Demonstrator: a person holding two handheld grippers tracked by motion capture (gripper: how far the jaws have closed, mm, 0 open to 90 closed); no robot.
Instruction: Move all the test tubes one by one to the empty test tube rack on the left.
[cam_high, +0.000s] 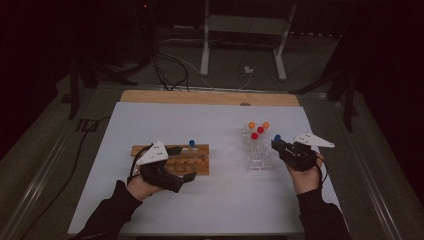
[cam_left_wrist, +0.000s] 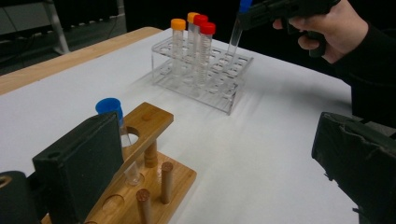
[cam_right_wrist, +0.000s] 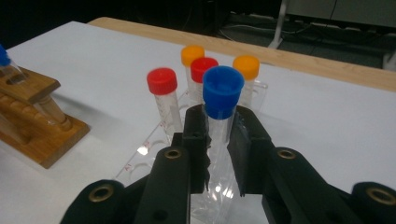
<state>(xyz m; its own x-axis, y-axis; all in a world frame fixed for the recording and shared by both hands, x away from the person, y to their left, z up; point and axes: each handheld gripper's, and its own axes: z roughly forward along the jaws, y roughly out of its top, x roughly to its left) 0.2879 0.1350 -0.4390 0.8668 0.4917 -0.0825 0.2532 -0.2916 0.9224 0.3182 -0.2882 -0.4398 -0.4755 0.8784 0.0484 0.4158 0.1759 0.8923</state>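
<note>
Right hand-held gripper (cam_right_wrist: 218, 140): jaws pinching a blue-capped tube (cam_right_wrist: 220, 112) just below its cap; tube upright, cap clear above the jaw tips. In the left gripper view the same tube (cam_left_wrist: 236, 32) hangs from that gripper with its lower end over the near corner of the clear acrylic rack (cam_left_wrist: 201, 79); whether the tip is still inside a hole cannot be told. In the high view the right hand-held gripper (cam_high: 282, 147) sits just beside the right edge of the clear rack (cam_high: 257, 162), the blue cap (cam_high: 277, 138) at its tip.

Clear rack contents: two orange-capped tubes (cam_right_wrist: 193, 60) and two red-capped tubes (cam_right_wrist: 162, 88), all upright, grouped toward the far end; the rack stands on the white surface (cam_high: 215, 200), right of centre.

Left hand-held gripper (cam_high: 172, 172): jaws spread wide, nothing between them; in its own view one jaw rises at lower left and the other at lower right, well apart. It rests at the near side of the wooden rack (cam_high: 192, 162), which lies left of centre on the surface; a second blue-capped tube (cam_left_wrist: 112, 112) stands in a hole of the wooden rack's upper board (cam_left_wrist: 147, 123), slightly tilted, partly hidden behind the left jaw; wooden pegs (cam_left_wrist: 166, 179) rise from the base board below.

A bare wooden edge (cam_high: 210, 96) shows along the far side of the white surface.
</note>
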